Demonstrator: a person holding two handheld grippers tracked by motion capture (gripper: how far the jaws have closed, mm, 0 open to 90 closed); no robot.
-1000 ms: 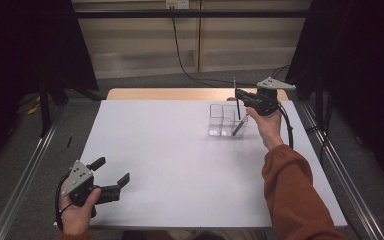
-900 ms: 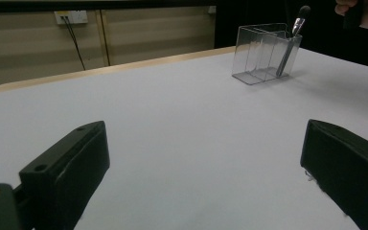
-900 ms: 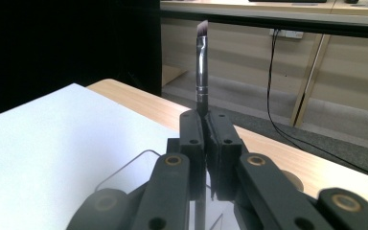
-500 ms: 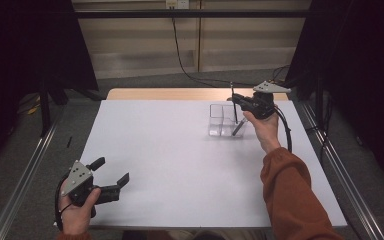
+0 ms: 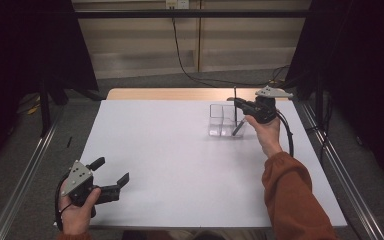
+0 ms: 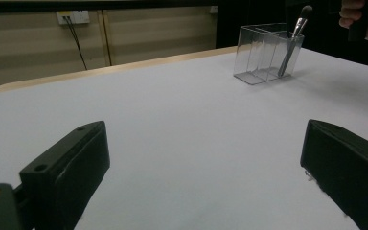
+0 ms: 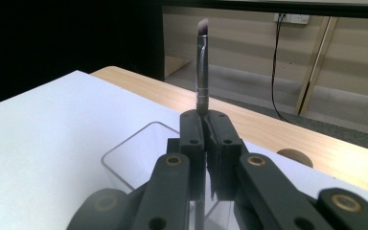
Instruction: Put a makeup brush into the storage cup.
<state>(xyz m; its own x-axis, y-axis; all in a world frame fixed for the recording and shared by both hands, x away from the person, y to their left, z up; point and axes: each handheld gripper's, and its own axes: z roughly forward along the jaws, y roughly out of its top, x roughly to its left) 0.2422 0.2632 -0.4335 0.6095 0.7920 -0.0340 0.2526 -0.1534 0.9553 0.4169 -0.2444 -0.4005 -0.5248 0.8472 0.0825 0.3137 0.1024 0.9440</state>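
A clear divided box (image 5: 220,120) stands at the far right of the white table (image 5: 180,155). A dark make-up brush (image 5: 238,128) leans in its right compartment, bristles up (image 6: 293,40). My right gripper (image 5: 237,104) hovers over the box, shut on a thin angled brush (image 7: 202,72) held upright, bristle tip on top. The box's rim (image 7: 139,153) lies just below the jaws. Near the front left corner my left gripper (image 5: 111,181) rests low over the table, jaws wide apart (image 6: 206,177), nothing between them. It looks toward the box (image 6: 266,52).
A wooden table edge (image 5: 180,94) shows beyond the white sheet. Metal rails (image 5: 25,170) run along both sides of the table. A black cable (image 5: 180,55) hangs down the back wall. The person's right hand (image 6: 364,19) is above the box.
The right gripper has sunk slightly with the thin brush over the box. The left gripper has stayed put.
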